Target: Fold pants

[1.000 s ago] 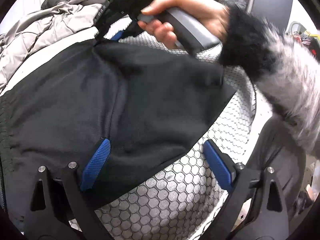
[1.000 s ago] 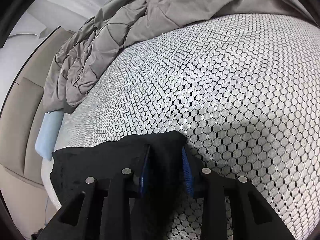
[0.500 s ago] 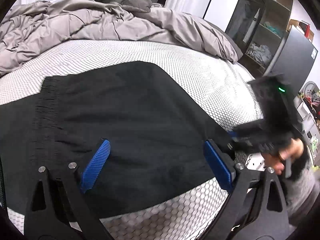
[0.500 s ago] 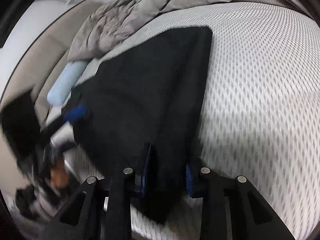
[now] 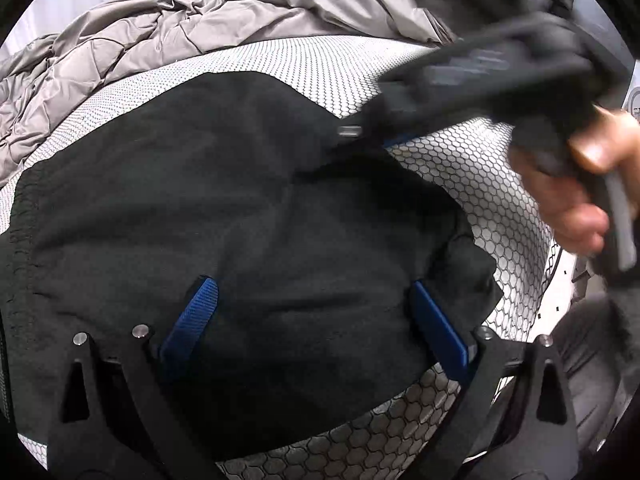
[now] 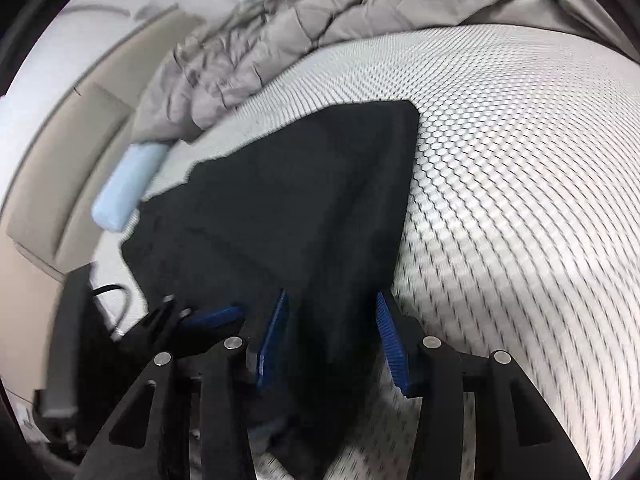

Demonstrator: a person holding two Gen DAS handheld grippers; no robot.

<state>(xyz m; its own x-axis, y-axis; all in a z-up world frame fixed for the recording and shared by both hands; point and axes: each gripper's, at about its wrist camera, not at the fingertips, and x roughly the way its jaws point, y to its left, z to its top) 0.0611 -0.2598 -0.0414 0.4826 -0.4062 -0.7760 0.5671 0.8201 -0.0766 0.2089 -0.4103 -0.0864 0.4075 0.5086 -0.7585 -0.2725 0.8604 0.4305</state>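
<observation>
A bed (image 6: 520, 180) with a white honeycomb-mesh cover carried the black pants (image 5: 240, 208), a grey quilt (image 5: 180, 32) bunched at twelve o'clock and a pale blue pillow (image 6: 128, 184) at nine. The left gripper (image 5: 316, 320) stood wide apart over the pants, its pads pressing nothing. The right gripper (image 6: 332, 340) had just been opening, the cloth loose between its jaws.

Motion blur smears the right hand-held gripper (image 5: 384, 136) and the hand (image 5: 576, 196) holding it in the left wrist view.
</observation>
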